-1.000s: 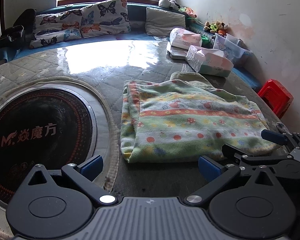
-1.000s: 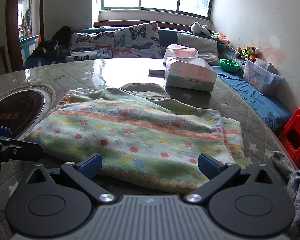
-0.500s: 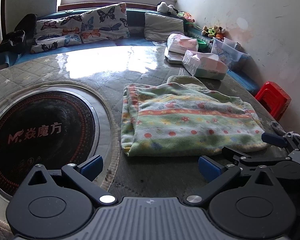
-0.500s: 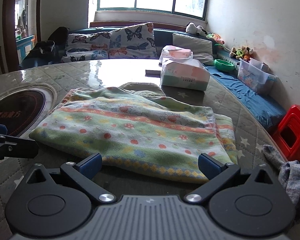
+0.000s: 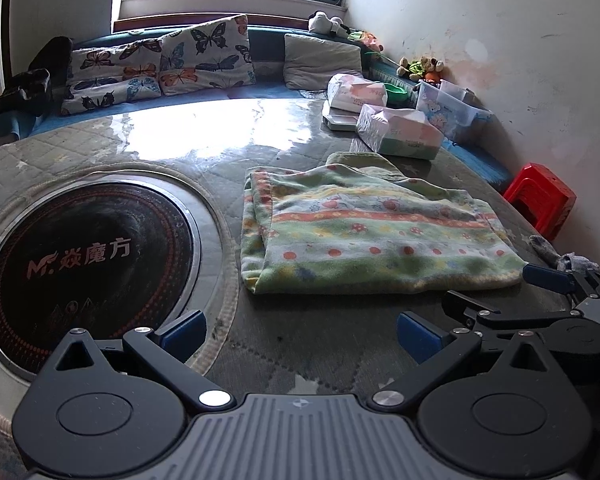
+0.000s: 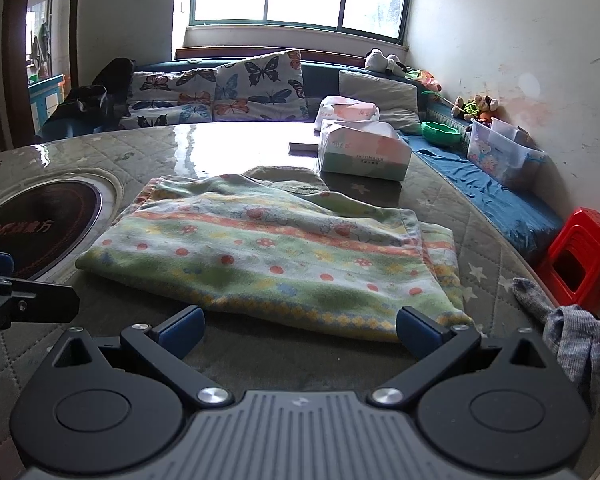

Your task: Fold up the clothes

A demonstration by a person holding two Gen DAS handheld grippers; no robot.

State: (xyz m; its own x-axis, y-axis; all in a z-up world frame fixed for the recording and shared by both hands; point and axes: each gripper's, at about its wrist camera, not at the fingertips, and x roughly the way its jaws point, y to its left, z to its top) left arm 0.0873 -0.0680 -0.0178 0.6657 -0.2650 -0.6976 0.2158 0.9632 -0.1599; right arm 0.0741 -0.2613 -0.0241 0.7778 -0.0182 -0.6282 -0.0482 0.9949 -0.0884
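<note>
A folded green, striped and dotted cloth lies flat on the quilted round table; it also shows in the right wrist view. An olive cloth pokes out behind it. My left gripper is open and empty, held back from the cloth's near edge. My right gripper is open and empty, just short of the cloth's near edge. The right gripper also appears at the right of the left wrist view.
A black round hotplate is set in the table at left. Tissue packs stand behind the cloth. A grey rag lies at the table's right edge, a red stool beyond it. A cushioned bench lines the far wall.
Both grippers have drawn back from the folded cloth and risen a little; the cloth now sits farther off and lies still.
</note>
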